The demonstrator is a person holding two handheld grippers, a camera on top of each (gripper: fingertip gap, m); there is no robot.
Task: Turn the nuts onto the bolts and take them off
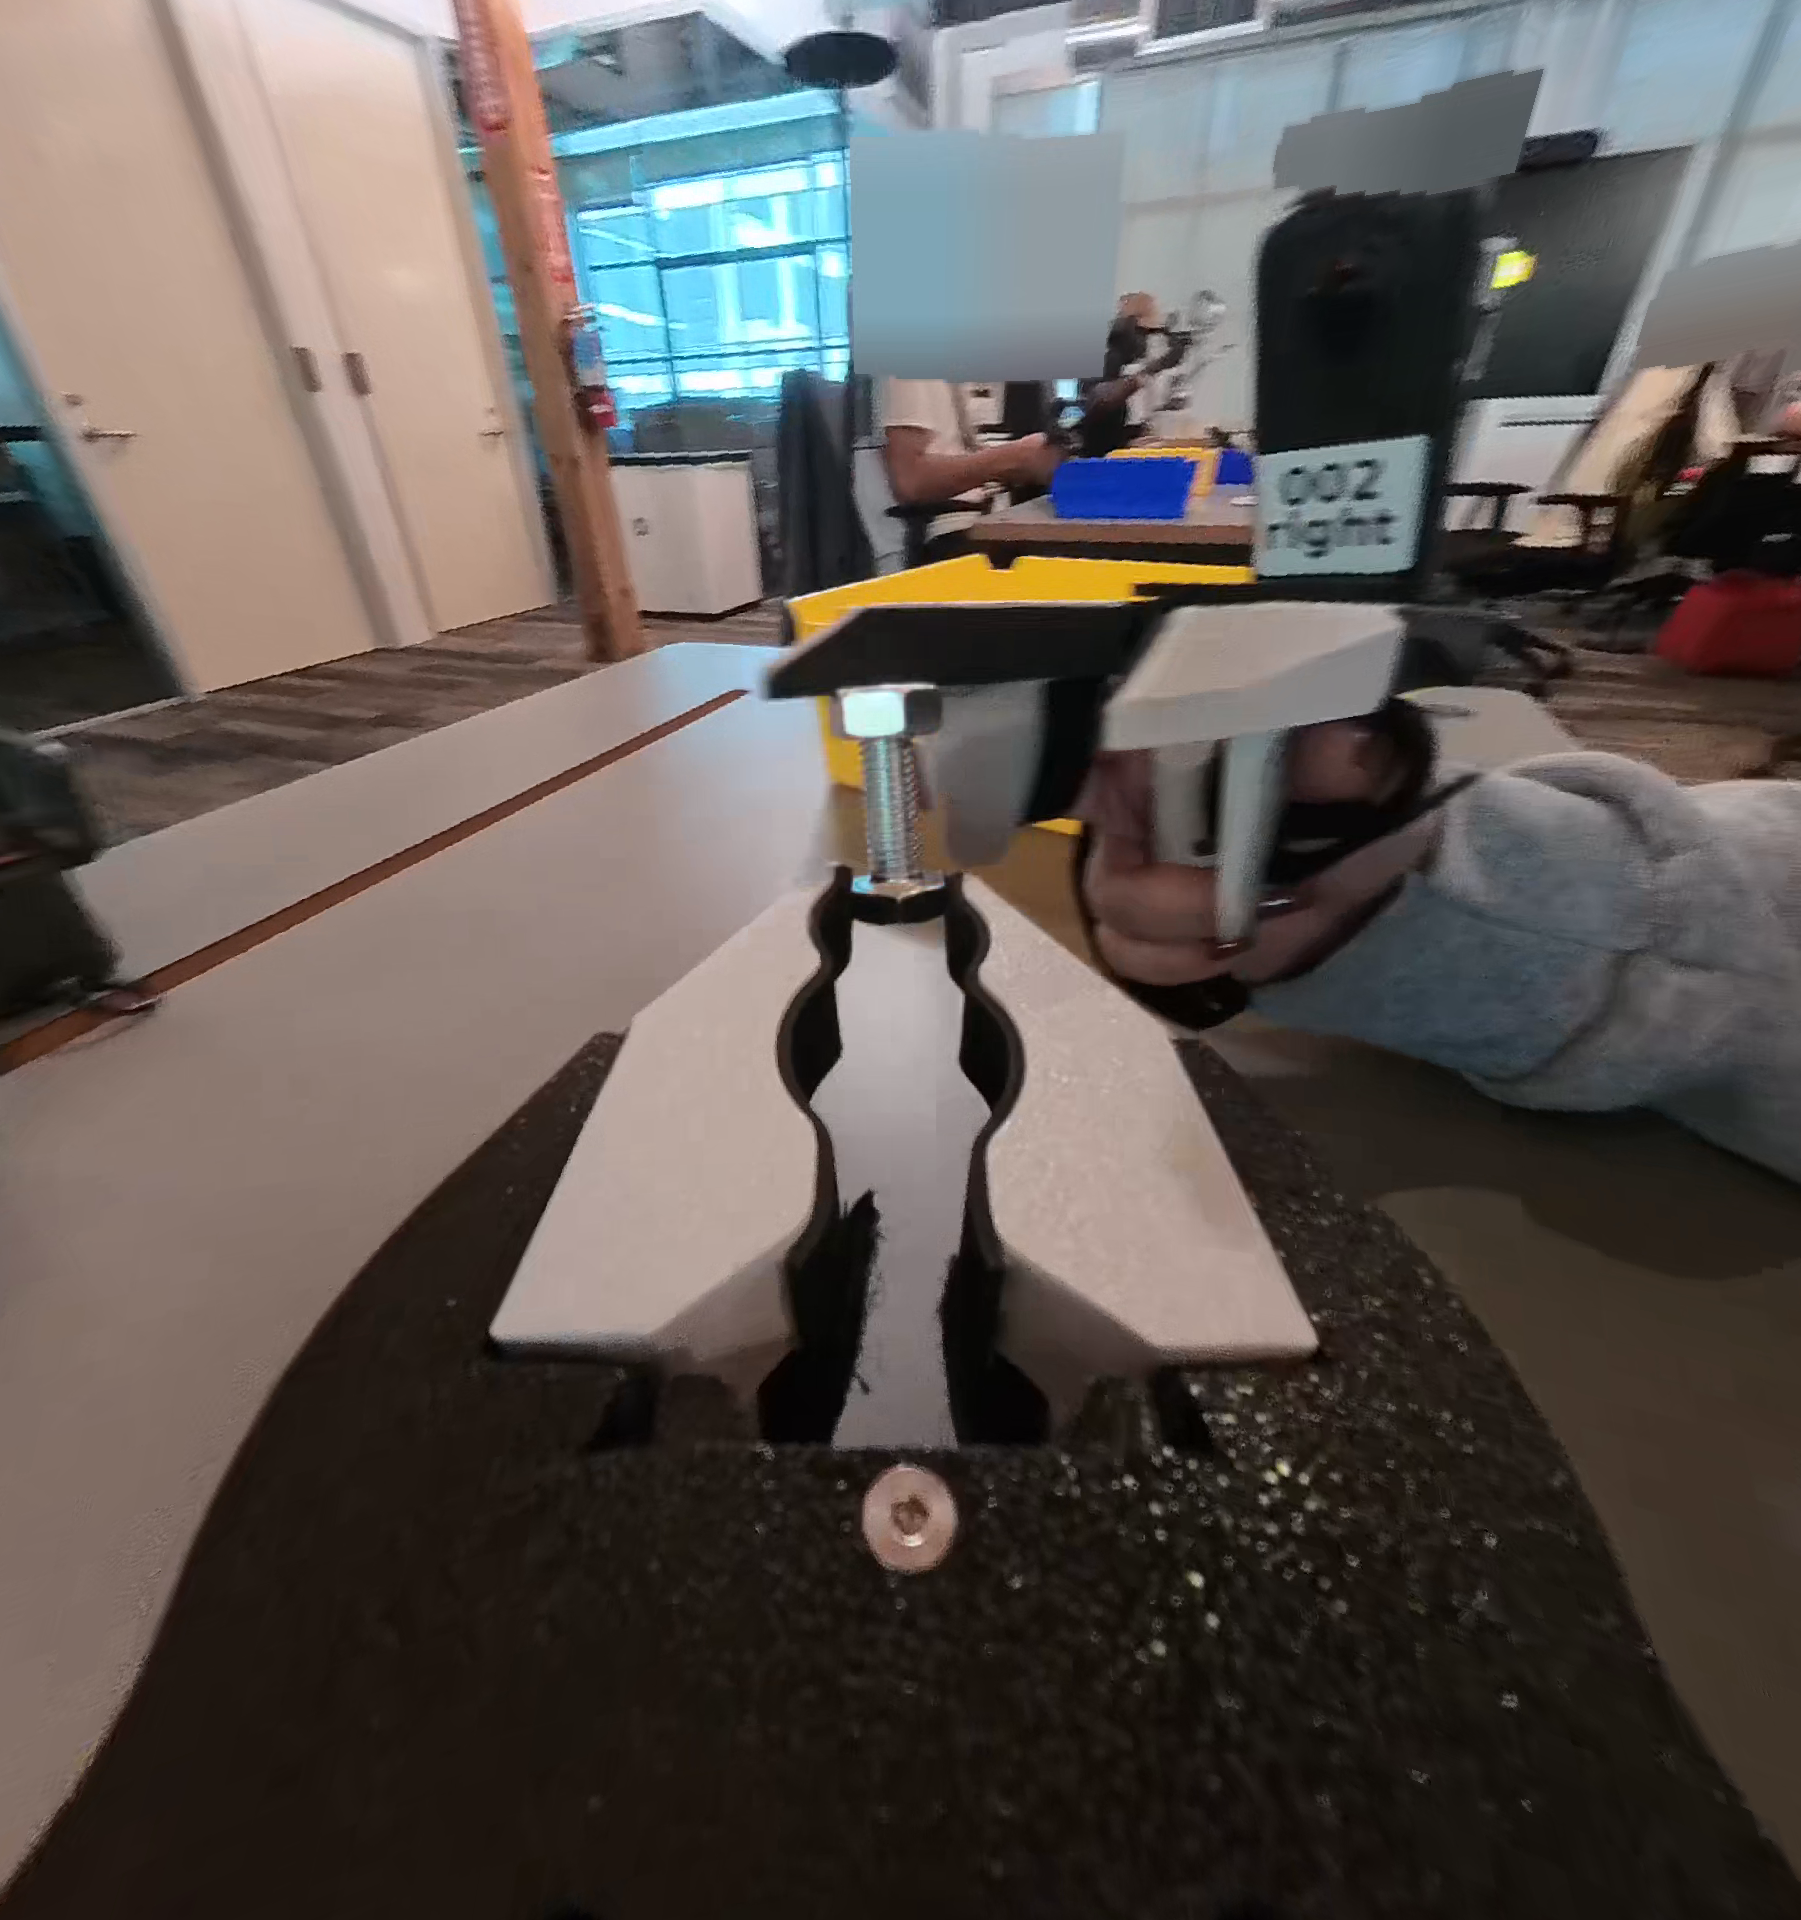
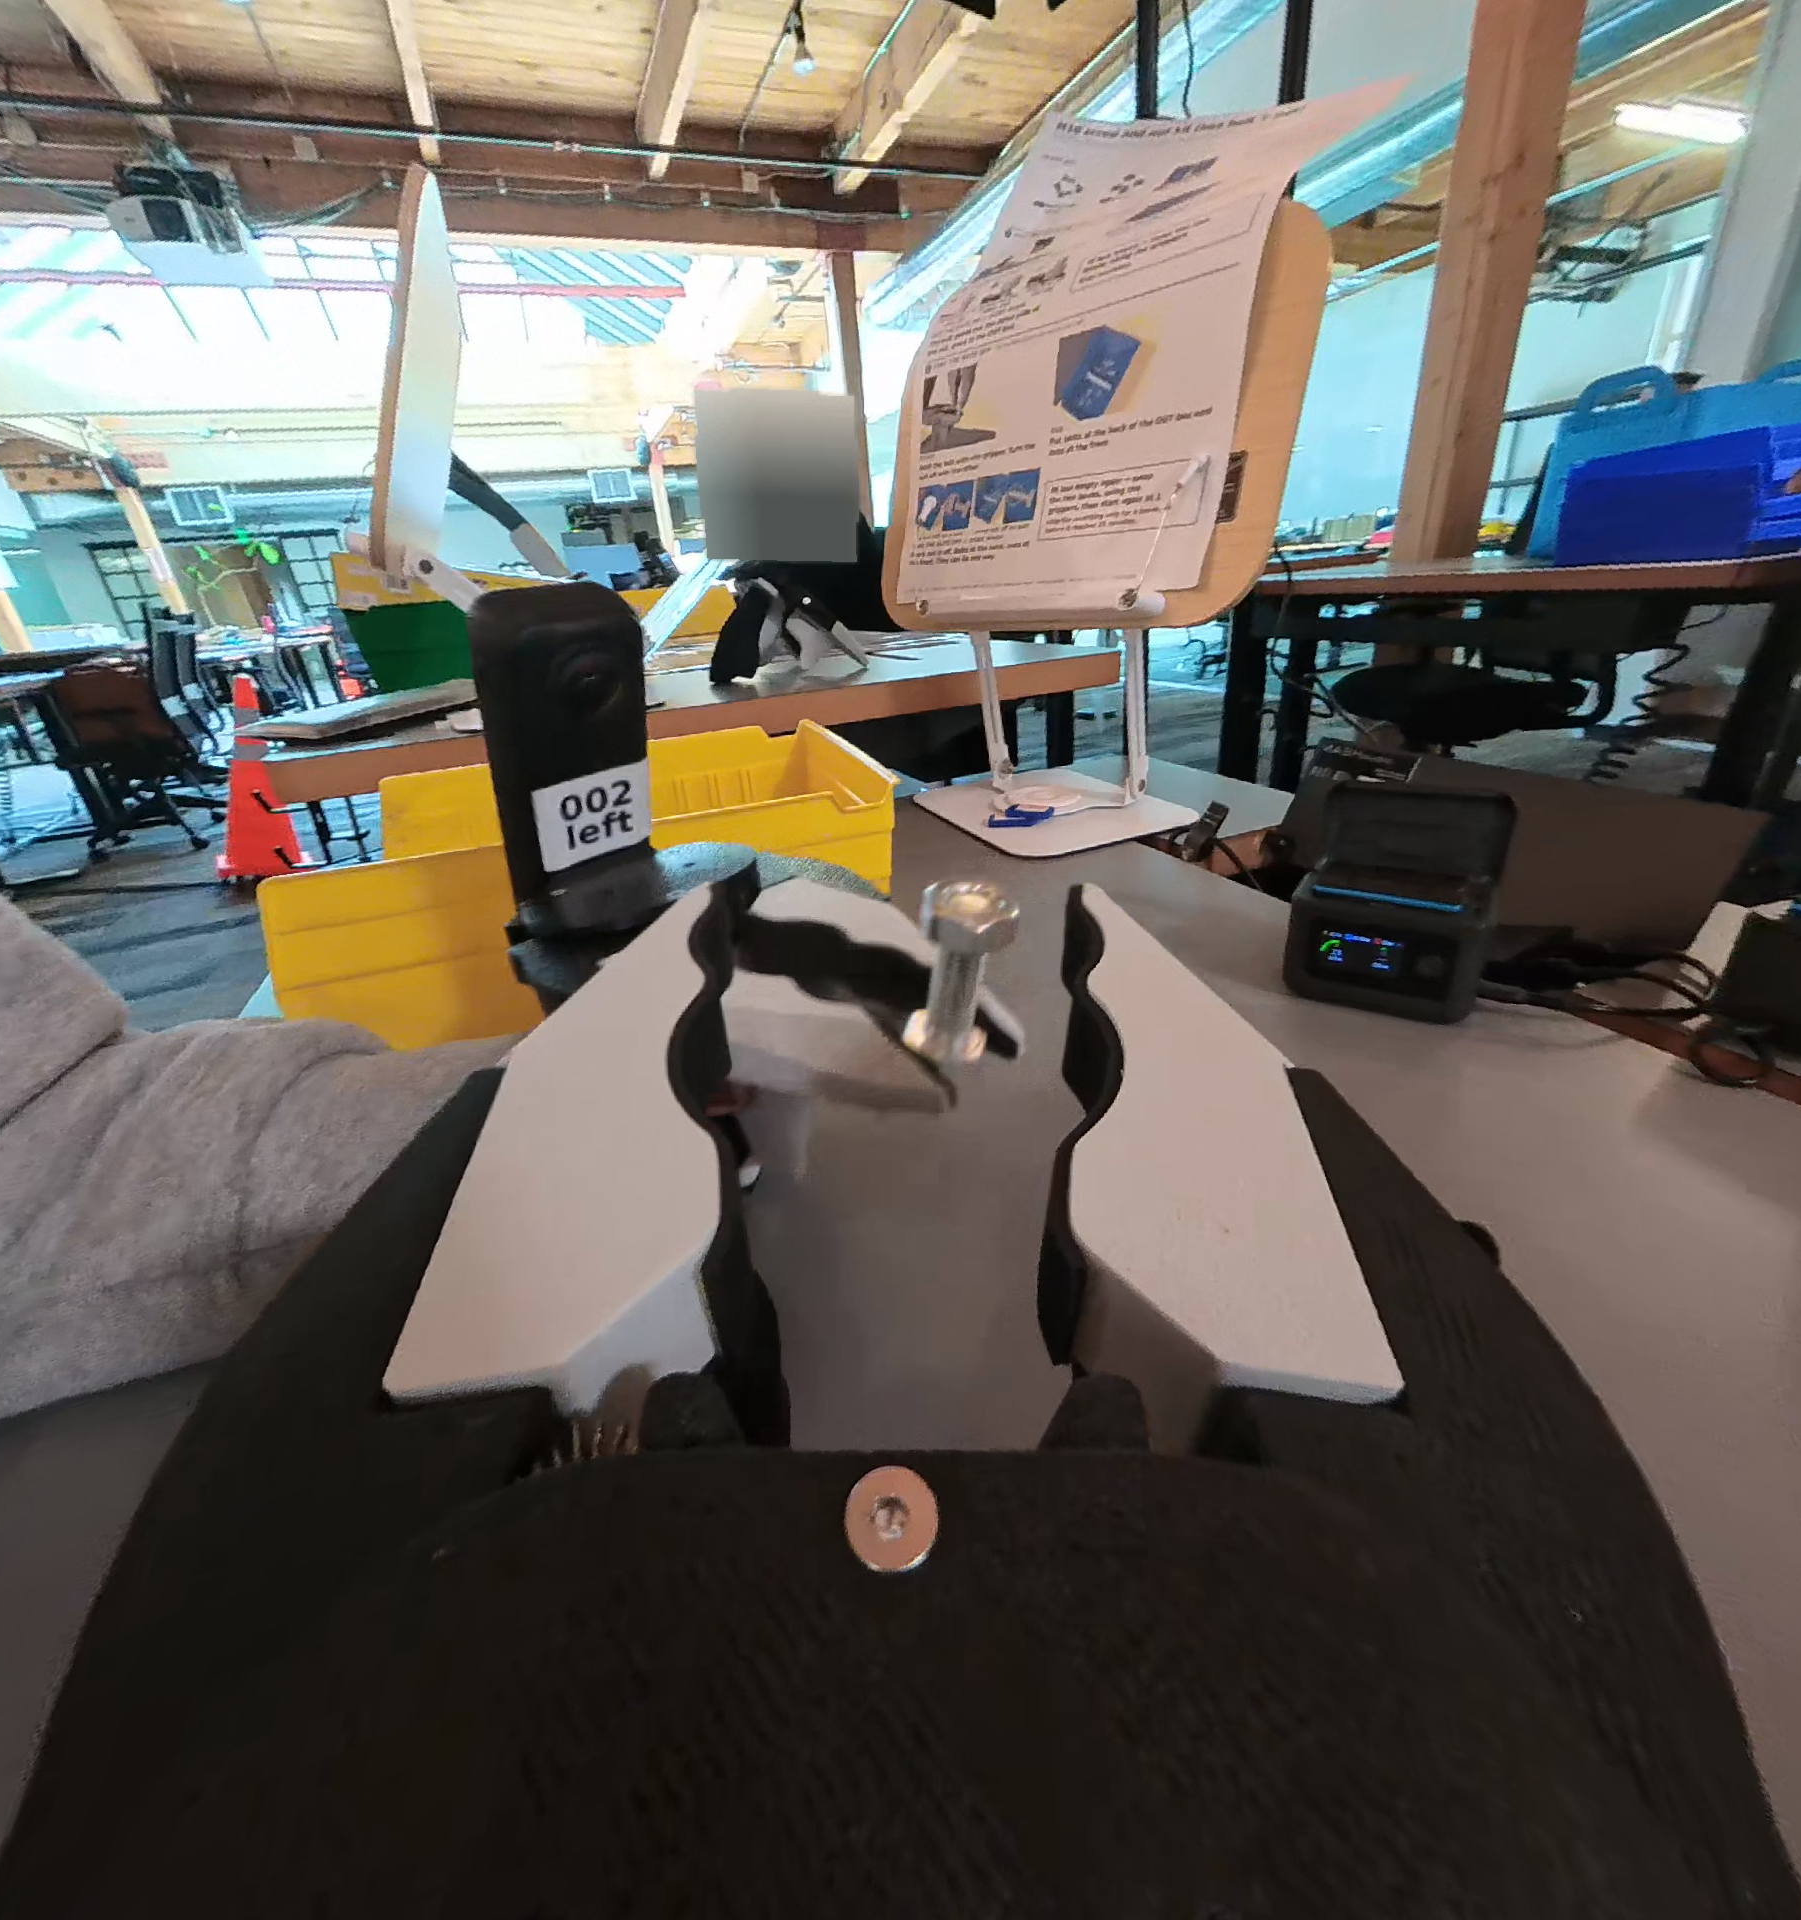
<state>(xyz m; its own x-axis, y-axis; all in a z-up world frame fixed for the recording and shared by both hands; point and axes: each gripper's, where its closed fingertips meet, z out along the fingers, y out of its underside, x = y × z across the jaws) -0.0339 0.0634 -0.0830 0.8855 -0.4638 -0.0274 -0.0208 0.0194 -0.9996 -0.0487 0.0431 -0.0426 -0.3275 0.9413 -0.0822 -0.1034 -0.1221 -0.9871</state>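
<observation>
Close to the left wrist camera, the left claw point(image 1: 898, 904) is pinched nearly shut on a nut point(image 1: 896, 896) at its fingertips. From that nut a bolt point(image 1: 891, 800) stands upright — long axis vertical, hex head on top, threaded end down in the nut. To the right, the right claw point(image 2: 891, 997) is spread wide and grips nothing; in the left view one finger point(image 1: 953, 644) of it lies flat, just over the bolt head. Whether it touches, I cannot tell. Behind sits a yellow bin point(image 2: 771, 790) on the grey counter point(image 1: 356, 1039).

Judged step: threading, nut low on the shank, bolt head not gripped. Next move likely calls for closing the right claw on the head — keeping the bolt square to the nut — then turning.
</observation>
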